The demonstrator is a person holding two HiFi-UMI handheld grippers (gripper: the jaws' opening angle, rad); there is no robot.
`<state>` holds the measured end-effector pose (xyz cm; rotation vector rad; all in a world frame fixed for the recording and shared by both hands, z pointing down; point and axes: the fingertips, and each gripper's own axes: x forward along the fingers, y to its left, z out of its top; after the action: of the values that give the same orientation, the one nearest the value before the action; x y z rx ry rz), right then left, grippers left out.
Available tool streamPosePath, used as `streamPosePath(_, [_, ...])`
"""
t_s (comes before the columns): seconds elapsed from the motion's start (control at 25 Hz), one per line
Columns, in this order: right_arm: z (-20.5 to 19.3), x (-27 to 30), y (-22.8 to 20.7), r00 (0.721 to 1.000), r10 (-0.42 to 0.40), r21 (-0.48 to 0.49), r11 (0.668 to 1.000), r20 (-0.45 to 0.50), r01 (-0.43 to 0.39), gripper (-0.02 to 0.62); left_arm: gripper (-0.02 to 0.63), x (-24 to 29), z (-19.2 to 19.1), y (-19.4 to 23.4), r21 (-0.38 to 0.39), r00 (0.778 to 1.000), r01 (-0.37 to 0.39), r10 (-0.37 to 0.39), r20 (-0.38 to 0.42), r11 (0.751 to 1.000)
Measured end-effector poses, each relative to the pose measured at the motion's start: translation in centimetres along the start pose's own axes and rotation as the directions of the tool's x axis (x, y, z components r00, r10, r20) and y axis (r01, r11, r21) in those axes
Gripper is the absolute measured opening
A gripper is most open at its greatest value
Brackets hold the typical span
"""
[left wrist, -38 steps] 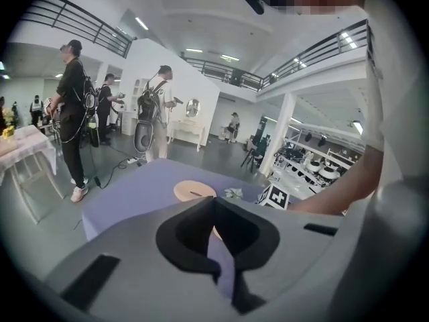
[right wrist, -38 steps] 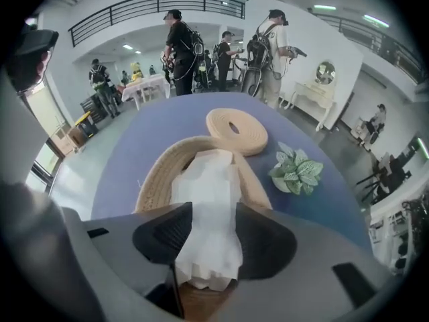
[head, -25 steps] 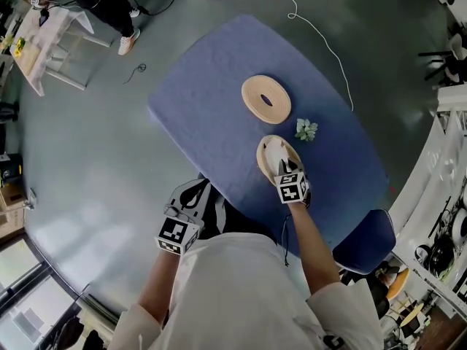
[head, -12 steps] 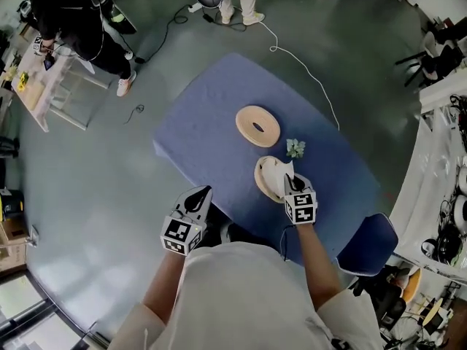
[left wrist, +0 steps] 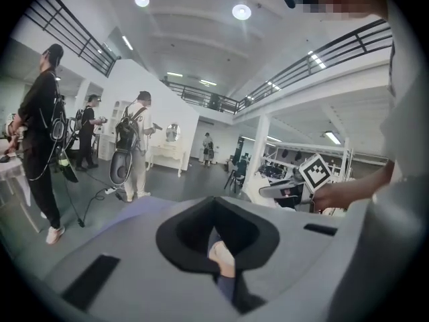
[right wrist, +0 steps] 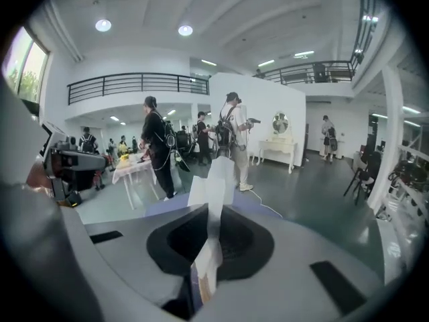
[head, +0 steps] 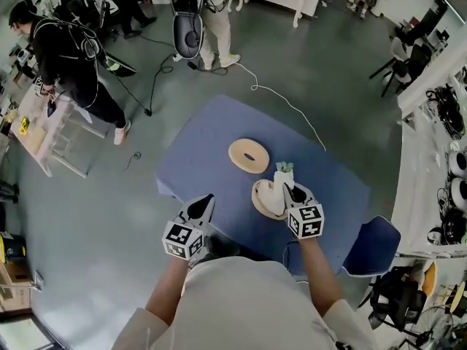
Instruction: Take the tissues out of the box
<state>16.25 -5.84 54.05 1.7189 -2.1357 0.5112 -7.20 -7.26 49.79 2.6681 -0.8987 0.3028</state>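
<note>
A round tan tissue box (head: 264, 199) lies on the blue table (head: 204, 159), near its front edge. My right gripper (head: 290, 192) hovers over the box and is shut on a white tissue (head: 281, 179) that stands up out of it. In the right gripper view the tissue (right wrist: 213, 186) runs as a narrow strip up from between the shut jaws of that gripper (right wrist: 205, 263). My left gripper (head: 203, 206) hangs off the table's front left edge, jaws together, holding nothing; the left gripper view shows its jaws (left wrist: 222, 260) shut.
A second tan disc with a centre hole (head: 249, 156) lies farther back on the table, and a small green plant (head: 284, 167) stands beside the box. A blue chair (head: 372, 246) is at the right. People (head: 69, 53) and a white cable (head: 281, 99) are on the floor behind.
My right gripper has lifted away from the box with the tissue, drawing it up. The view has pulled back, so the table looks smaller. The left gripper has stayed beside the table edge.
</note>
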Motion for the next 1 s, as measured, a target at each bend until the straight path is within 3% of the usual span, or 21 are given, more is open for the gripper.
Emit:
streamPosePath(0.4, [9.1,-7.3,1.6,0.97,-0.043,0.028,0.999,0.241,0.037,0.043,0.006,0.7,5.5,-0.8,0.052,0.994,0.09,-0.092,0.049,0.995])
streamPosePath(0.64, [11.3,-10.8,1.8,0.945,-0.064,0.025,0.998,0.322,0.059,0.043,0.007,0.2,8.2,-1.8,0.074,0.988,0.116,-0.123,0.098,0.99])
streamPosePath(1.0, [12.5,-13.2,1.3,0.918,-0.091,0.047,0.996,0.385,0.079,0.041,0.007,0.0,9.3,-2.7,0.103,0.984,0.122,-0.134,0.118,0.987])
